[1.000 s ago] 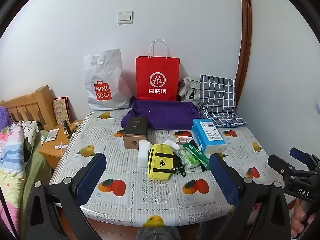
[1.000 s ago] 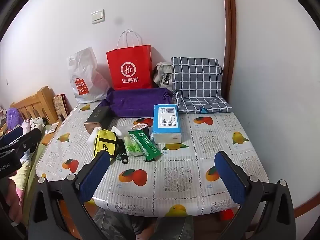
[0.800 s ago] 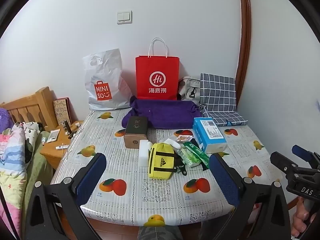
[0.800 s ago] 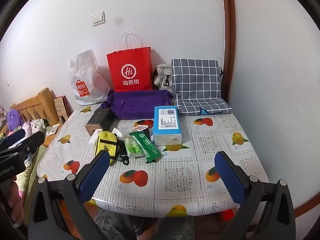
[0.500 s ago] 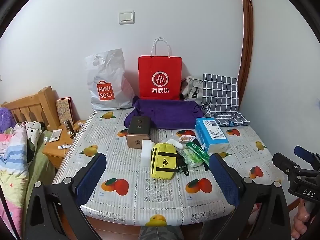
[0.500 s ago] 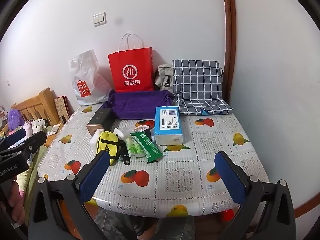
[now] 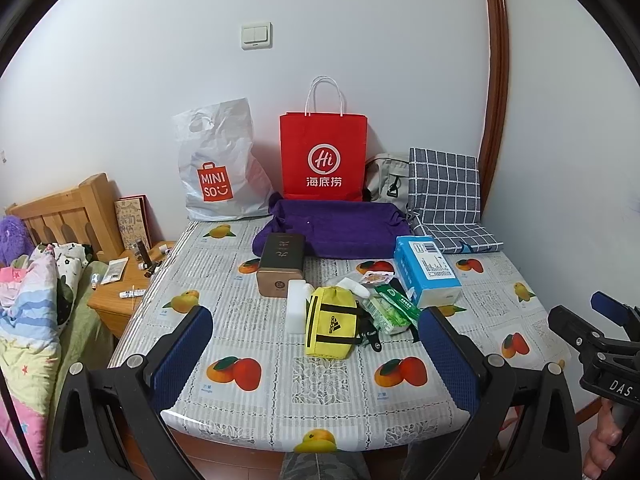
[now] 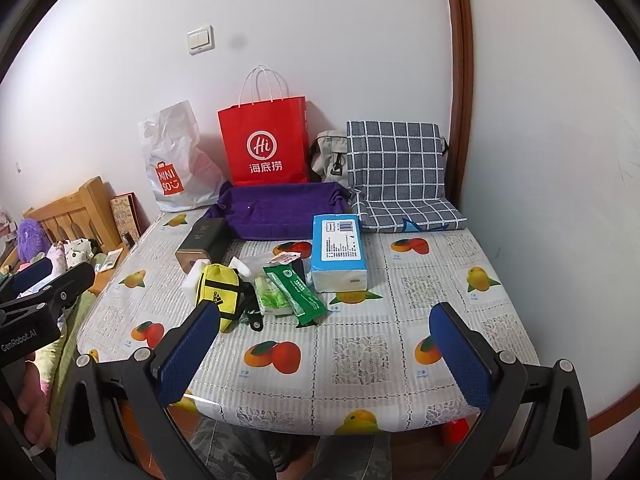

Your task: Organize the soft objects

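Both tongs, left (image 7: 316, 336) and right (image 8: 324, 330), gape empty; I'd reach forward and pinch the yellow pouch (image 7: 330, 322) mid-body, gently

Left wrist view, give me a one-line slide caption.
Open left gripper hovers before a fruit-print table holding a yellow pouch.

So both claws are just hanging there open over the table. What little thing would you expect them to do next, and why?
Probably the left gripper moves forward and down toward the yellow pouch. Both it and the right gripper are open and empty at the near edge of the table, and the pouch is the closest soft item, lying in the clutter straight ahead.
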The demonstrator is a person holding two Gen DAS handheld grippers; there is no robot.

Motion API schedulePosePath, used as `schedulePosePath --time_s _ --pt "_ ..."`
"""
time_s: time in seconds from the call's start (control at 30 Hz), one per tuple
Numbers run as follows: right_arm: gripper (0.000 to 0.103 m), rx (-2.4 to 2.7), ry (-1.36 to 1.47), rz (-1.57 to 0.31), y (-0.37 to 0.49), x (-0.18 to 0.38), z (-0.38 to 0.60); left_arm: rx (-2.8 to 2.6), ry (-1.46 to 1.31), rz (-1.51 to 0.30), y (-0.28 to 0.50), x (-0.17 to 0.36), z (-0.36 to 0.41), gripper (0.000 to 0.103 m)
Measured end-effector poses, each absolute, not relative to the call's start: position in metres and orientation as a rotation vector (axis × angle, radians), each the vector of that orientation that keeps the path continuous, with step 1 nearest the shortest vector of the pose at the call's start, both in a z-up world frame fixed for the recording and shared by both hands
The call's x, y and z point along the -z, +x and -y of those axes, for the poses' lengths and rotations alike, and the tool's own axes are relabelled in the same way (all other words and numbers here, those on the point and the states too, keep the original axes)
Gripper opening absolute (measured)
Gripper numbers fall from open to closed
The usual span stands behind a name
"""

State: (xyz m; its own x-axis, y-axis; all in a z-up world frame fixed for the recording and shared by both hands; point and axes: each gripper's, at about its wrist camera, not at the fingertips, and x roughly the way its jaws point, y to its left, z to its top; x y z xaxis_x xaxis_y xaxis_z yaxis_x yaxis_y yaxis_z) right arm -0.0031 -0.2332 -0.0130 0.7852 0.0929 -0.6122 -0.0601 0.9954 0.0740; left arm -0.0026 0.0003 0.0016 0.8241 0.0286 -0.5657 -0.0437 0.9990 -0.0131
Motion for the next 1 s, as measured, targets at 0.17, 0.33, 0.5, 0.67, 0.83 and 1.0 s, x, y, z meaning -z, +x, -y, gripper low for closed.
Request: schedulePosePath --time_s 0.17,0.33,0.5,0.67,0.83,1.0 --pt "0.103 -0.082 0.051 -0.662 -0.0036 0.0125 0.2328 -0.038 -0.026 -0.601 -0.0026 -0.0015 -0.0005 0.103" --pt "0.103 -0.082 0.054 -0.657 -0.0045 0.0106 0.2314 -0.036 -0.025 -0.6 -0.0029 -0.0013 -0.0006 0.103" --pt "0.103 -0.082 0.053 -0.655 -0.0042 0.0091 0.2304 -0.038 -0.026 -0.601 -0.0027 -0.0013 -0.0005 0.103" --pt "0.103 -0.084 0.056 -0.651 -0.0063 0.0096 0.2319 -0.037 -0.025 -0.601 -0.003 -0.001 -0.0004 0.103" --pt "0.103 -0.085 0.056 -0.649 -0.0068 0.0082 0.2319 -0.038 -0.025 -0.601 -0.0029 -0.0008 -0.0002 0.103" --pt "0.103 -0.085 0.055 -0.648 -0.0071 0.0078 0.232 -0.038 -0.025 -0.601 -0.0029 -0.0008 -0.0003 0.103"
